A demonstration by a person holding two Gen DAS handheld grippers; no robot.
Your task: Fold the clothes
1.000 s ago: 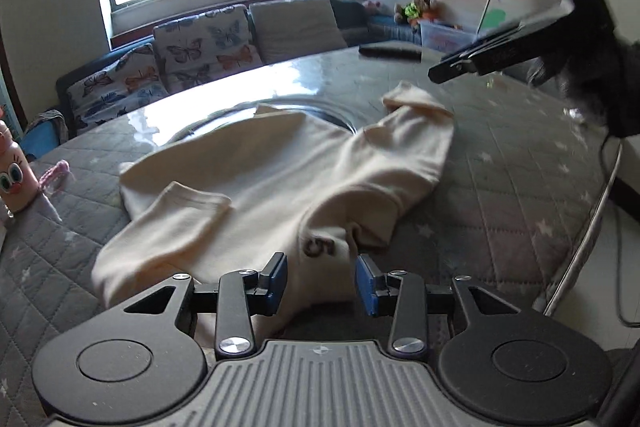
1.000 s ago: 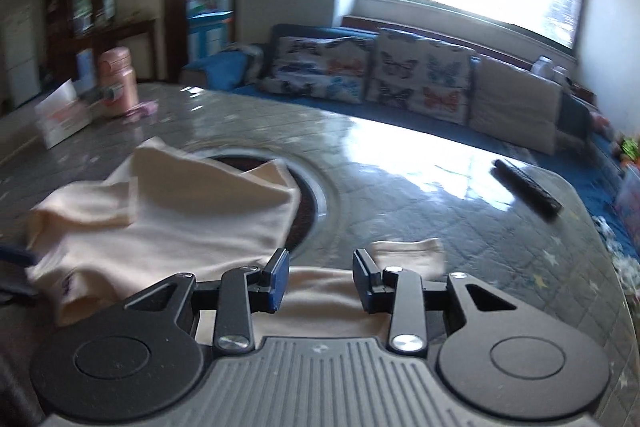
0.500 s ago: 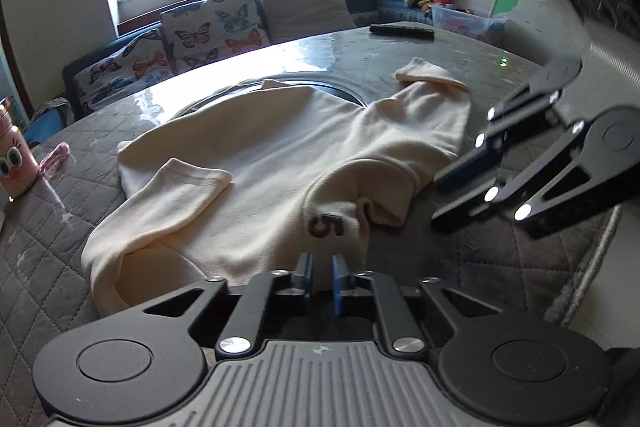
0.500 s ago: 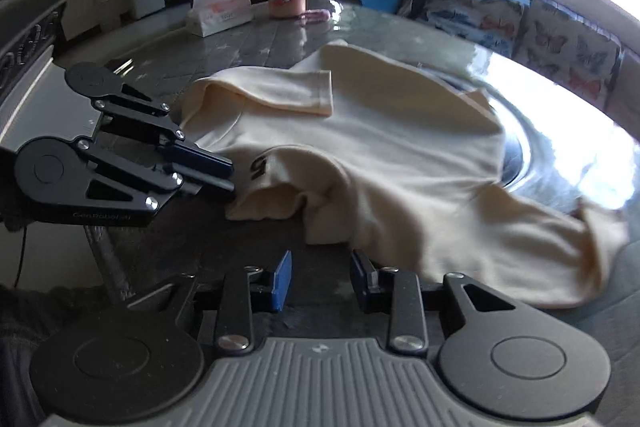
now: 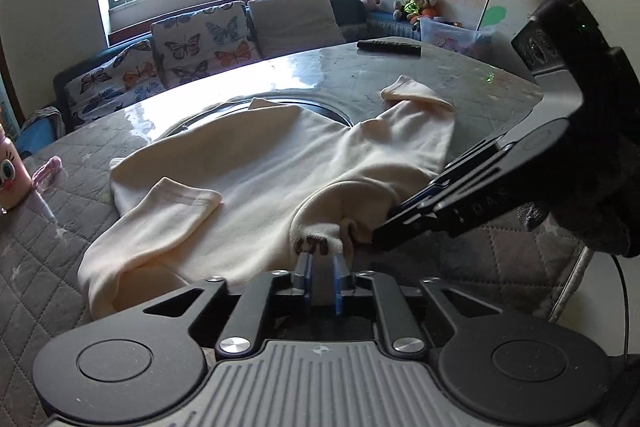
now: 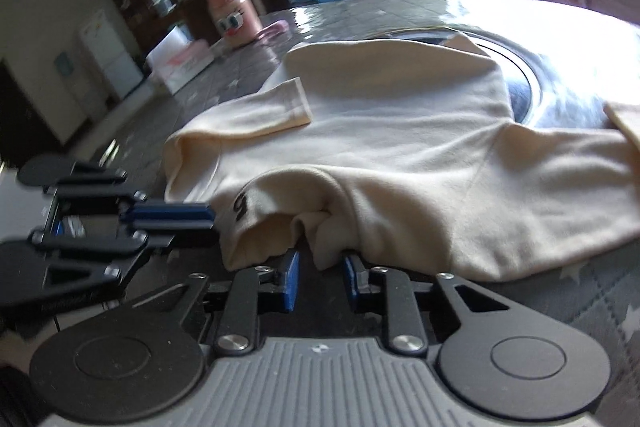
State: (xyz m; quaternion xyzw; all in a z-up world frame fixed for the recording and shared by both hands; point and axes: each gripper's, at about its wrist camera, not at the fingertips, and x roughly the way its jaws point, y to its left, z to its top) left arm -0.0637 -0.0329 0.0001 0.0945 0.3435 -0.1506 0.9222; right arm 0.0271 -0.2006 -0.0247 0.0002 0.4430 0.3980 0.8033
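The shirt lay rumpled on the desk ahead of both grippers. Left gripper pinched its hem; right gripper was spread around a fold beside it. Likely next: pinch, then lift together.

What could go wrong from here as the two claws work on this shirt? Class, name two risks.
1. The left claw seems to pinch only the cream shirt's hem by the "5" print, so it could slip free when lifted.
2. The right claw is open around a bunched fold. Closing there may catch several layers and crease the fold.
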